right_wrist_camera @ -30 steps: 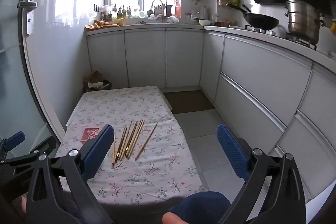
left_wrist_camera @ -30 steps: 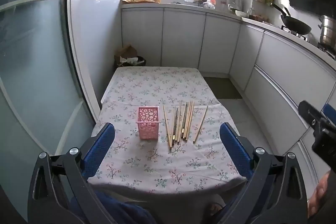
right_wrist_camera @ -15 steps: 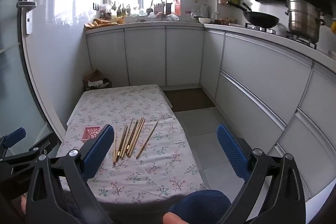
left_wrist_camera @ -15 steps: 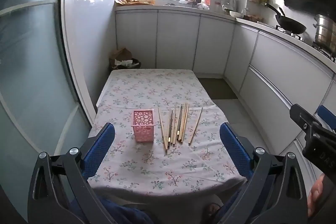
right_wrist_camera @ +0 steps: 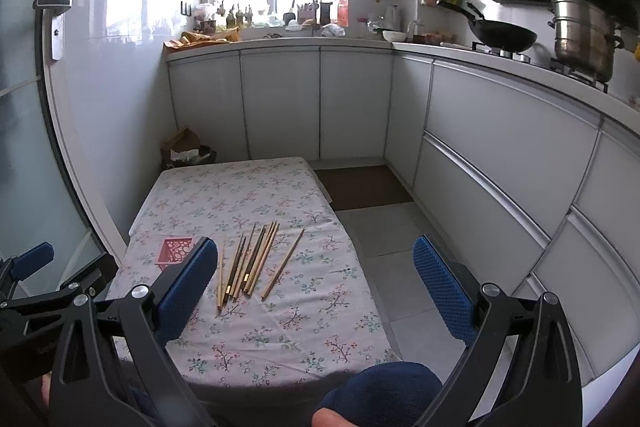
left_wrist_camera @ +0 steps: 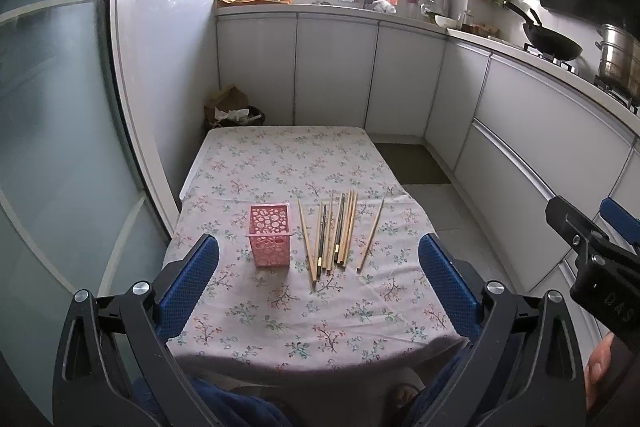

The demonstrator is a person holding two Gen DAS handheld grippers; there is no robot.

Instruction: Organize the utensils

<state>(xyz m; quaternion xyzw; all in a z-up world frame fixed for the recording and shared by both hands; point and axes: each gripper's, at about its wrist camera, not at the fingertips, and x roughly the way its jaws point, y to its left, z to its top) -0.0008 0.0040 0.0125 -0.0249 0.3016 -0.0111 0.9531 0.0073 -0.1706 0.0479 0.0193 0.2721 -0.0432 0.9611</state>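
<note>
A pink perforated holder [left_wrist_camera: 269, 241] stands upright on the floral tablecloth [left_wrist_camera: 280, 163]. Several wooden chopsticks [left_wrist_camera: 335, 235] lie side by side just right of it, one [left_wrist_camera: 370, 235] a little apart to the right. My left gripper [left_wrist_camera: 318, 281] is open and empty, held above the table's near edge. My right gripper [right_wrist_camera: 316, 277] is open and empty, near the table's right front. In the right wrist view the chopsticks [right_wrist_camera: 252, 261] lie between its fingers and the holder [right_wrist_camera: 174, 250] is partly hidden by the left finger [right_wrist_camera: 186, 281].
White kitchen cabinets [left_wrist_camera: 336, 75] line the back and right. A wok [right_wrist_camera: 502, 37] and a steel pot [right_wrist_camera: 584, 35] sit on the stove. A bin with paper [left_wrist_camera: 232, 109] stands behind the table. A glass door [left_wrist_camera: 52, 147] is at the left.
The left wrist view has shifted slightly: the table and holder sit a little further away and more centred. The right gripper barely moved. Both stay open.
</note>
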